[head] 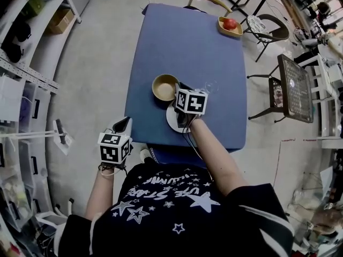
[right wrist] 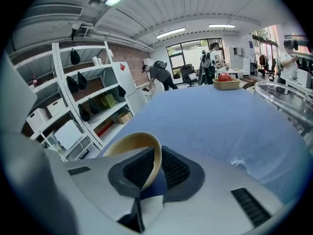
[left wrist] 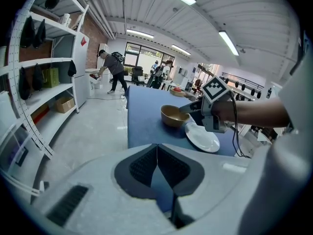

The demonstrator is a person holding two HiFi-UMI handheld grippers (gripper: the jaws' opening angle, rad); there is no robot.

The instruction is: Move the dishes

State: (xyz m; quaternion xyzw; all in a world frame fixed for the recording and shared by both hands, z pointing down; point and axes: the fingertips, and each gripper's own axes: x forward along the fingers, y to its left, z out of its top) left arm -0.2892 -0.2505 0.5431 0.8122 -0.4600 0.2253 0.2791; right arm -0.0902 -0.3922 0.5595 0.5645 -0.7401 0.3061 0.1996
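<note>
- An empty wooden bowl (head: 164,86) stands upright at the middle of the blue table (head: 187,47), toward the table's near half and a little left of its centre line.
- The bowl is round, so it has no long axis to speak of. Its mouth faces up and nothing lies inside it.
- The right gripper (right wrist: 156,155) is narrowed onto the bowl's rim, with one pad inside the wall, one outside and the thin wooden wall pinched between them. The gripped part of the rim is the side nearest the table's near right corner, and the rest of the bowl extends away to the gripper's left.
- A white plate (left wrist: 203,138) lies flat and bare on the table just nearer the near edge than the bowl, partly under the right gripper and the person's forearm.
- A clear glass bowl (right wrist: 286,99) sits on the table just right of the gripper. Its contents, if any, cannot be made out.
- At the table's far right corner a wooden tray (head: 236,32) holds one red fruit (head: 229,23).
- The left gripper (left wrist: 157,151) hangs off the table beside its near left corner, above the floor. Its pads are pressed together with nothing between them.
- Shelving (head: 24,71) lines the wall well to the table's left.
</note>
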